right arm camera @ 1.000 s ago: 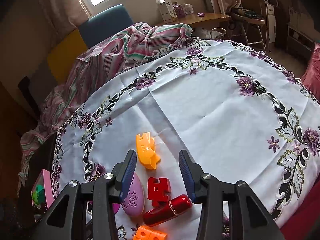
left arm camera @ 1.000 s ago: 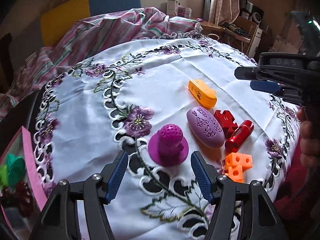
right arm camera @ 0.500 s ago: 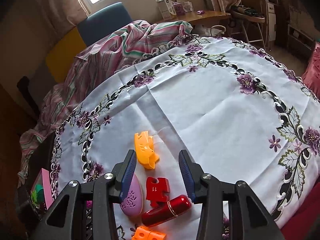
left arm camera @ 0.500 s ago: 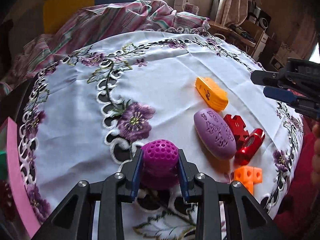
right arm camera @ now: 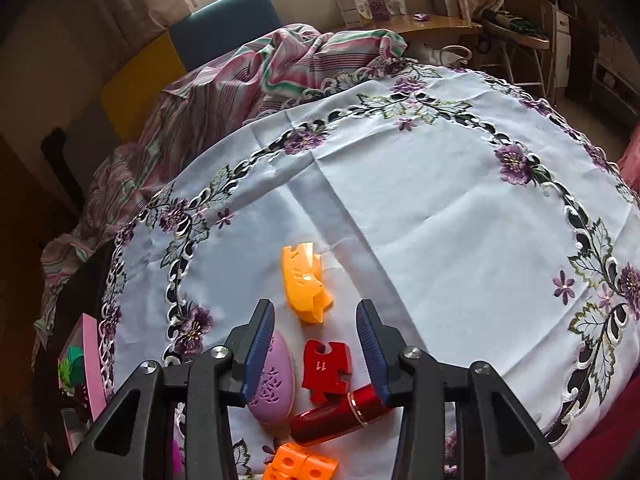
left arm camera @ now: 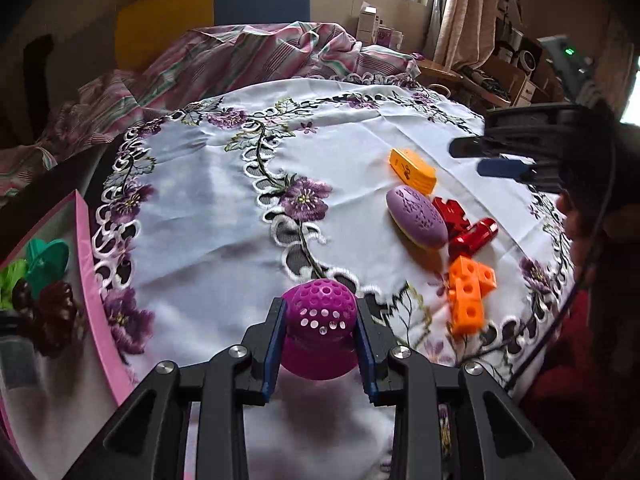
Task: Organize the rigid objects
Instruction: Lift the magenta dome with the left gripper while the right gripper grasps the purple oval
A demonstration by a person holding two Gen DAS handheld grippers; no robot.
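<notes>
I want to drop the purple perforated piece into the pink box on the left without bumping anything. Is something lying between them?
Nothing visible does. The left tongs hold the purple perforated piece, and only bare tablecloth lies between it and the pink box. The other toys sit off to the right.

White tablecloth [right arm camera: 420, 216] – purple embroidered flowers; magenta perforated toy [left arm camera: 322, 312] – blue-padded left gripper [left arm camera: 320, 344]

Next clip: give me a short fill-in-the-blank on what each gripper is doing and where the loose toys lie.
1. The left gripper is shut on the ____ perforated toy.
2. The right gripper is ____ and holds nothing.
3. The red puzzle piece bears the number ____.

Missing words: magenta; open; 11
</notes>
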